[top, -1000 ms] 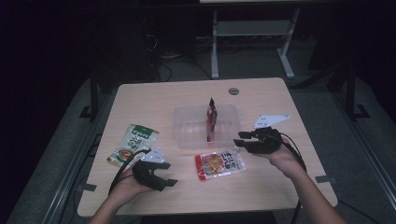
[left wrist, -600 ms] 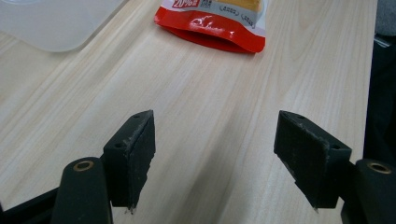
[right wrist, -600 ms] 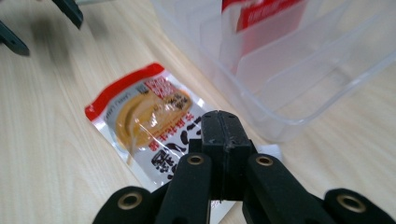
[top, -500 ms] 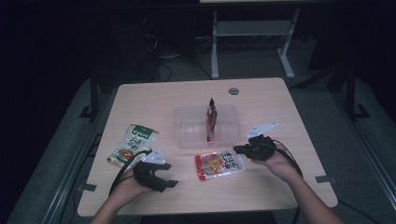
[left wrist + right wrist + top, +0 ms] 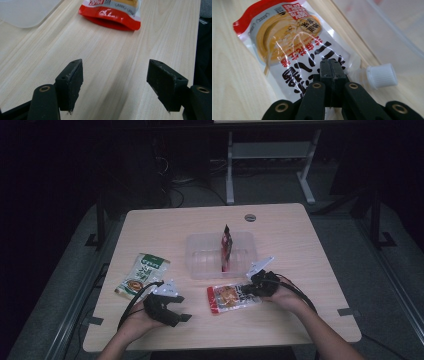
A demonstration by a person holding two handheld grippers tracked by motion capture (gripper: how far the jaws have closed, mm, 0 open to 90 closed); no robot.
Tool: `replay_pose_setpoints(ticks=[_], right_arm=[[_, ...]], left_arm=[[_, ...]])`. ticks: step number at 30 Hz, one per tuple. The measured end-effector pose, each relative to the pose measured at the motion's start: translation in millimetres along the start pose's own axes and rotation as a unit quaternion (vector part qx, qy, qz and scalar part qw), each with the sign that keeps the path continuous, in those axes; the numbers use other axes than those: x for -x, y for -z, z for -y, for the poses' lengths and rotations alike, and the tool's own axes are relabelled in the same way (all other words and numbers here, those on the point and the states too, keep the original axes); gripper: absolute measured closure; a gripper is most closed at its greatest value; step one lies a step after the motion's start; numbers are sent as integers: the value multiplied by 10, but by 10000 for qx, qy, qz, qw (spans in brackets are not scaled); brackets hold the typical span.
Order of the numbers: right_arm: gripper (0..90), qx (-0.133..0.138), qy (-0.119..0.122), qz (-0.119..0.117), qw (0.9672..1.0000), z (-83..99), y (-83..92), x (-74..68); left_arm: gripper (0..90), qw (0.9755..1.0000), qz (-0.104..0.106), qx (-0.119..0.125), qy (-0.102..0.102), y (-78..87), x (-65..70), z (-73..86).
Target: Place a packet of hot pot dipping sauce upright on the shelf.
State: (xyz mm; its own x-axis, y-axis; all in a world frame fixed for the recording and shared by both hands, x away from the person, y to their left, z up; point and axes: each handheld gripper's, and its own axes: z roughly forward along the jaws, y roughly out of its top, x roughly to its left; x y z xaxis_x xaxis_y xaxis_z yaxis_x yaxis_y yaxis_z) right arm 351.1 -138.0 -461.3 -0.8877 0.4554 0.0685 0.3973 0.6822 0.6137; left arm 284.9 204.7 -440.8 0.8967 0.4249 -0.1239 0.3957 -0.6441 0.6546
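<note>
The spouted pouch (image 5: 294, 47) lies flat on the table (image 5: 310, 245), just in front of the clear tub (image 5: 200, 255), its white screw cap (image 5: 381, 75) pointing toward the tub wall. I read it as a soft, glossy film bag with liquid or paste inside: light to middling in weight, floppy, slippery on the face, and likely to sag if lifted by one corner. The stiffest hold, I judge, is the shoulder beside the cap, or the sealed edge.

My right gripper (image 5: 332, 65) has just been closing and now stands clenched at the pouch's cap end; whether film is truly pinched between the pads I cannot tell, as the jaws meet flush in the right gripper view.

My left gripper (image 5: 120, 82) rests released, jaws wide apart over bare wood. Farther left lies a green packet (image 5: 142, 274); a red packet (image 5: 226, 247) stands upright in the tub.
</note>
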Motion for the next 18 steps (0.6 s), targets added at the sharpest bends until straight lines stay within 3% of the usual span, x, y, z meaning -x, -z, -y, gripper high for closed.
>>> replay_pose_setpoints(ticks=[7,8,10,14,17,18], right_arm=[[897,20,217,-215,9995,-63,-65,-115],[897,22,394,-239,9989,-81,-88,-140],[897,26,434,-283,9987,-89,-98,-156],[897,13,504,-363,9981,-115,-121,-211],[890,41,455,-380,9982,-112,-113,-202],[826,71,447,-375,9983,-117,-78,-203]], left_arm=[[292,9999,-45,88,24,16,3,-9],[293,9999,-30,136,39,18,4,-22],[296,9999,-23,155,9,18,1,-30],[345,9996,-43,286,-63,17,7,-75],[435,9994,-16,349,-78,13,3,-115],[480,9991,26,409,-71,-6,-7,-172]])
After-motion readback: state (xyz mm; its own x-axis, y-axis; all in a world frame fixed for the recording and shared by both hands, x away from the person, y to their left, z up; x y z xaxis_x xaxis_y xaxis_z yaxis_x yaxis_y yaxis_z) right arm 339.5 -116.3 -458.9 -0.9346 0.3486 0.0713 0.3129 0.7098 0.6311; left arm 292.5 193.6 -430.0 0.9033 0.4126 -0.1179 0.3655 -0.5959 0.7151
